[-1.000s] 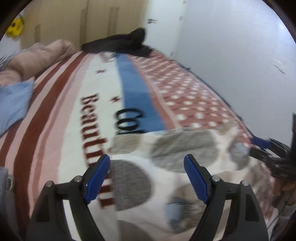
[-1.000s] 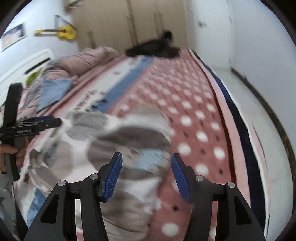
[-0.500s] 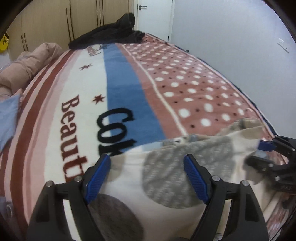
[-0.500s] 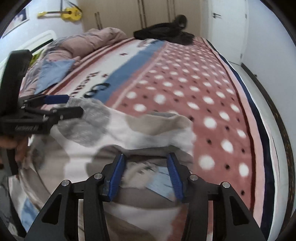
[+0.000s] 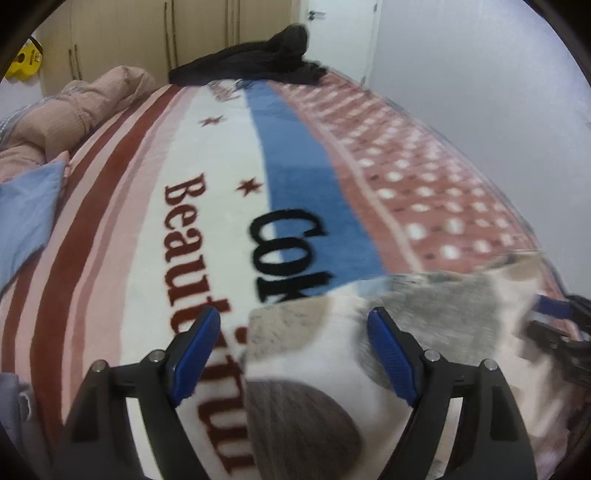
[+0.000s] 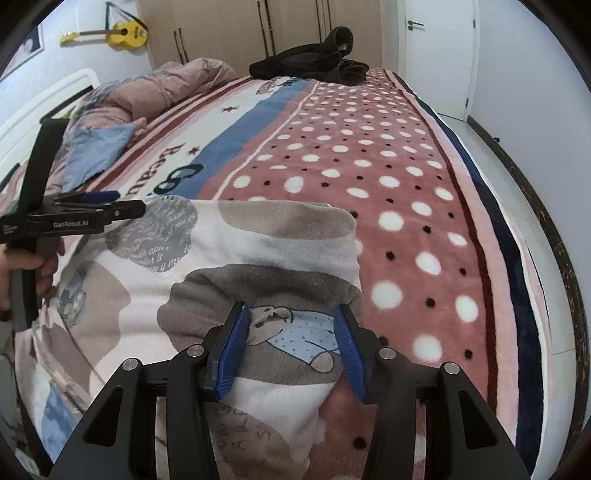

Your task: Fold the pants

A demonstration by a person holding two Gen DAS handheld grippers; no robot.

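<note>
The pants [image 6: 236,266], white fleece printed with grey ovals and a cartoon bear, lie on the near end of the bed [image 6: 406,206], their far edge folded into a straight line across the blanket. Half a second ago that edge was blurred and bunched; now it lies flat and sharp in the right wrist view.

The right claw [image 6: 291,347] stands part open over the bear print, its blue pads on either side of a raised fold, and whether they pinch the cloth cannot be told. It has opened slightly since the earlier frame. The left claw [image 5: 293,354] is wide, holding nothing, over the pants' left edge, and has swung left so more of the blanket's lettering shows.

Only the right wrist view shows the left claw [image 6: 103,208] from the side, held by a hand [image 6: 26,262], plus a yellow guitar [image 6: 122,33] on the wall. The left wrist view catches the right claw [image 5: 554,325] blurred at its edge.

A black garment [image 6: 314,62] lies at the far end of the bed, before wardrobes [image 6: 258,26] and a white door [image 6: 436,51].
</note>
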